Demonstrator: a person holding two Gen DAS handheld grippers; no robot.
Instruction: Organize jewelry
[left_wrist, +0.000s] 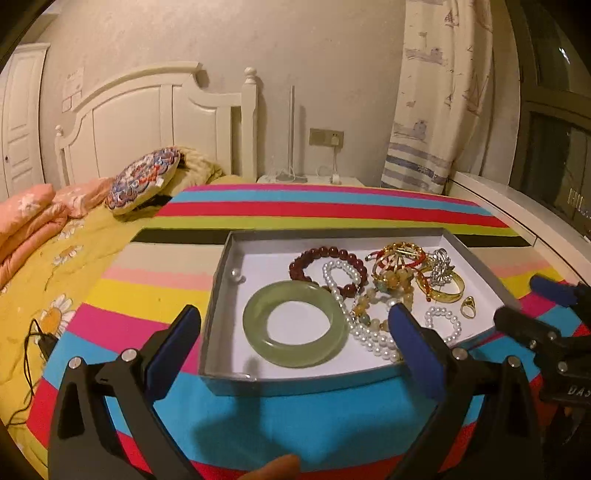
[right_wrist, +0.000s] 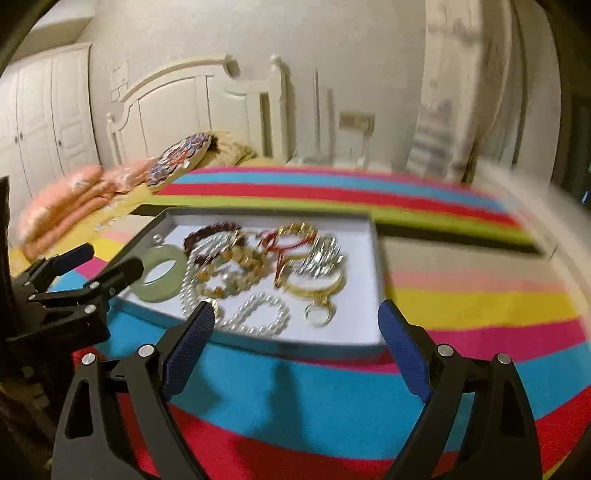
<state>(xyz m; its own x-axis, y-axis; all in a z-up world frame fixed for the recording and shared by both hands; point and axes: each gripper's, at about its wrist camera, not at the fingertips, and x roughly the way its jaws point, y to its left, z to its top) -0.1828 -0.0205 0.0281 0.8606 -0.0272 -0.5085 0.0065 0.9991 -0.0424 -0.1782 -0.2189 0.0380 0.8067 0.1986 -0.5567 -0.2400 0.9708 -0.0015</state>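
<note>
A shallow grey box (left_wrist: 218, 280) with a white floor lies on the striped cloth and holds the jewelry. In it are a pale green jade bangle (left_wrist: 258, 332), a dark red bead bracelet (left_wrist: 314, 254), pearl strands (left_wrist: 343, 280), a gold bangle (left_wrist: 448, 293), a gold ring (left_wrist: 468, 306) and a silver piece (left_wrist: 441, 271). My left gripper (left_wrist: 293, 310) stands open at the box's near edge, in front of the jade bangle, holding nothing. My right gripper (right_wrist: 296, 307) is open and empty before the box (right_wrist: 375, 258), near a small pearl bracelet (right_wrist: 258, 314). Each gripper shows in the other's view (left_wrist: 519, 300) (right_wrist: 110, 258).
The striped cloth (left_wrist: 295, 417) spreads around the box. Left of it is a bed with a yellow sheet (left_wrist: 74, 266), a peach quilt (left_wrist: 33, 221), a round patterned cushion (left_wrist: 144, 181) and a black cable (left_wrist: 40, 339). A nightstand, a curtain (left_wrist: 436, 110) and a window sill stand behind.
</note>
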